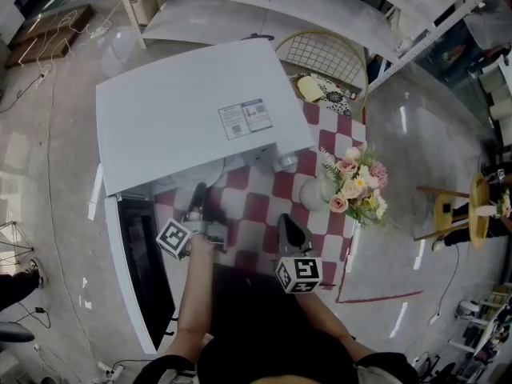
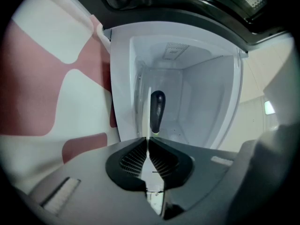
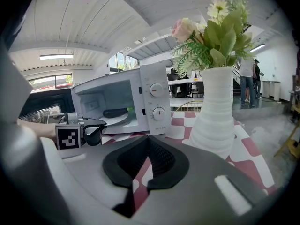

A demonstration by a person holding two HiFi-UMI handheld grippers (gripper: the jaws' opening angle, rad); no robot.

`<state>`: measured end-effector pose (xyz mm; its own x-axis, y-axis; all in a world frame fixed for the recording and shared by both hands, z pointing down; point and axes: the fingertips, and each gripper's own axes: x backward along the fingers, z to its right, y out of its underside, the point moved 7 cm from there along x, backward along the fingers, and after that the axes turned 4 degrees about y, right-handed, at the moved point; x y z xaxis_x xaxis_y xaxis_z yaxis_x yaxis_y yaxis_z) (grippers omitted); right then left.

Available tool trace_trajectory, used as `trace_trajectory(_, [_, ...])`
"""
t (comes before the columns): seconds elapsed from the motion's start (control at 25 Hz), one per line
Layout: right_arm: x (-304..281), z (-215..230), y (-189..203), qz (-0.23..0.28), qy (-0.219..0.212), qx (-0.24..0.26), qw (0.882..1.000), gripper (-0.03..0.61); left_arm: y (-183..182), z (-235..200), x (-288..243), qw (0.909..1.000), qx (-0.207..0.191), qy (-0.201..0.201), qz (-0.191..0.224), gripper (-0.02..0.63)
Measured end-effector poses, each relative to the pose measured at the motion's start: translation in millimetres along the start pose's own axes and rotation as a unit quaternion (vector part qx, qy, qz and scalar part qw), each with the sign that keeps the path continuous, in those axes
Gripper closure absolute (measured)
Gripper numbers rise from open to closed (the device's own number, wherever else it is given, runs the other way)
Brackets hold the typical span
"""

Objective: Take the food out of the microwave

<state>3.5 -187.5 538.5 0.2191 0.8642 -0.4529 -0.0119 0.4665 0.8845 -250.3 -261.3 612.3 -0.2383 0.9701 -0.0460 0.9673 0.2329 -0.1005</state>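
The white microwave (image 1: 192, 110) stands on a red-and-white checked cloth with its door (image 1: 148, 270) swung open to the left. Inside, a white plate (image 3: 117, 119) carries a dark eggplant (image 3: 115, 111). My left gripper (image 1: 198, 192) reaches into the opening. In the left gripper view this gripper (image 2: 147, 139) is shut on the thin rim of the plate (image 2: 149, 102), which shows edge-on, with the eggplant (image 2: 157, 108) just beyond. My right gripper (image 1: 286, 221) hovers over the cloth in front of the microwave. This gripper (image 3: 149, 139) is shut with nothing in it.
A white ribbed vase of flowers (image 1: 352, 182) stands on the cloth right of the microwave, close to my right gripper, and its body (image 3: 213, 111) fills the right gripper view. A round wire basket (image 1: 324, 54) sits at the table's far end. The microwave's control panel (image 3: 155, 100) faces me.
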Motion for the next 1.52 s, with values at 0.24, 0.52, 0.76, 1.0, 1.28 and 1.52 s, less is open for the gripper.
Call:
trace_trajectory(0.24, [6, 3, 1, 0.002, 0.0, 0.0, 1.0, 0.578, 5, 7, 3, 0.9999, -0.005, 0.016, 0.003, 0.589])
trace_trajectory(0.52, [14, 7, 3, 0.005, 0.0, -0.003, 1.0, 0.578, 16, 7, 13, 0.9999, 0.002, 0.015, 0.0, 0.589])
trace_trajectory(0.76, [21, 12, 5, 0.005, -0.001, -0.004, 1.0, 0.578, 21, 0, 24, 0.9998, -0.011, 0.015, -0.001, 0.589])
trace_trajectory(1.0, [29, 16, 8, 0.006, -0.006, -0.002, 1.0, 0.578, 30, 10, 30, 0.9995, -0.009, 0.03, 0.006, 0.589])
trace_trajectory(1.28, [36, 26, 12, 0.007, -0.014, 0.0, 1.0, 0.578, 39, 9, 40, 0.9993, -0.013, 0.03, 0.017, 0.589])
trace_trajectory(1.52, [42, 33, 15, 0.002, -0.026, -0.003, 1.0, 0.578, 49, 10, 52, 0.9988, -0.005, 0.035, 0.033, 0.589])
